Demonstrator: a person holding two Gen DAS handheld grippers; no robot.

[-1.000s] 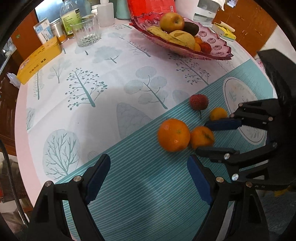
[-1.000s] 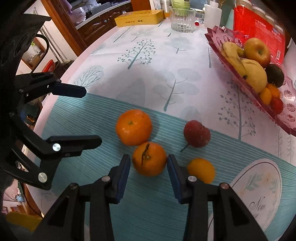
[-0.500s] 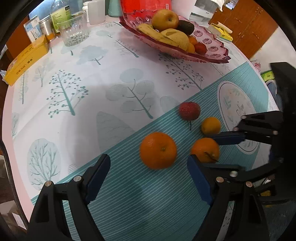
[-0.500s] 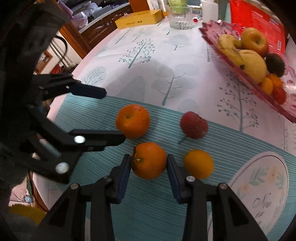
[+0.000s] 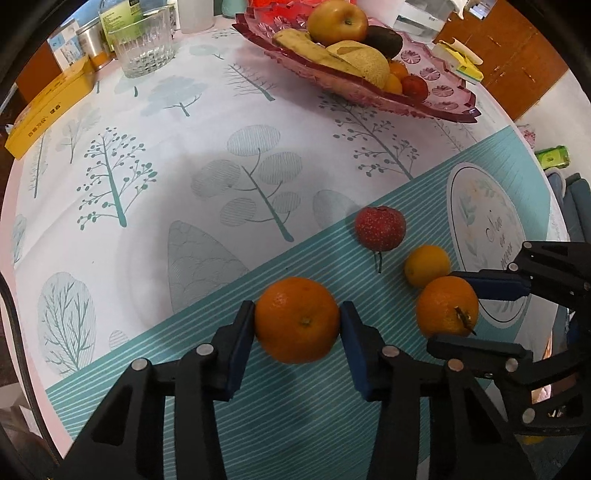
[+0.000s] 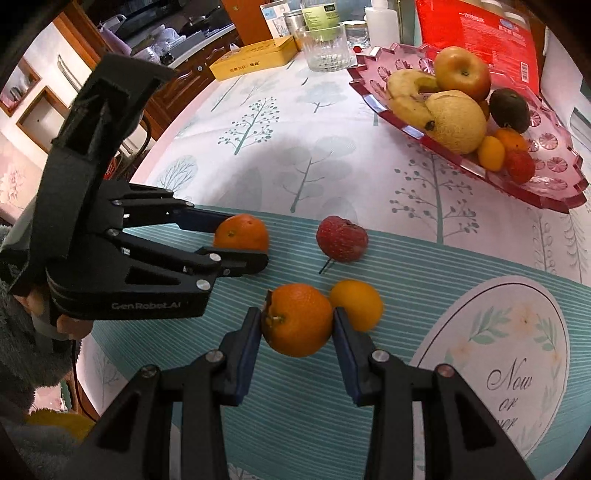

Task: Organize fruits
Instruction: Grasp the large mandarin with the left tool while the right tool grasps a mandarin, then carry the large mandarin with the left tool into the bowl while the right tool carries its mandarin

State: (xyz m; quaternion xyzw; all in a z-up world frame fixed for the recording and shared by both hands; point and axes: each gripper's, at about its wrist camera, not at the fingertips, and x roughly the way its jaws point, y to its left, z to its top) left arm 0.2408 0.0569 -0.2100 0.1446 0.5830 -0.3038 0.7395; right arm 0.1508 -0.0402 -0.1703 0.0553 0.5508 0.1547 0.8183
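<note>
A large orange [image 5: 297,319] sits on the teal striped mat [image 5: 258,413]. My left gripper [image 5: 296,308] is closing on it, both blue pads pressed against its sides. The right wrist view shows this left gripper [image 6: 242,240] at the left, on its orange [image 6: 242,232]. My right gripper [image 6: 296,314] is shut on a stemmed orange [image 6: 297,319], and it appears in the left wrist view as the right gripper [image 5: 443,310]. A small yellow-orange fruit [image 6: 358,304] touches that orange. A red bumpy fruit [image 6: 341,239] lies behind. The pink glass dish [image 6: 369,96] holds an apple, banana, pear and other fruit.
A glass tumbler [image 5: 144,44] and a yellow box [image 5: 48,110] stand at the far left of the table. A red packet [image 6: 476,33] and bottles stand behind the dish. The round table's edge curves along the left. A person's hand [image 6: 70,325] holds the left gripper.
The left gripper moved forward over the large orange and its wide jaws came together on it. The right gripper kept its hold and shifted with the stemmed orange toward the small yellow fruit.
</note>
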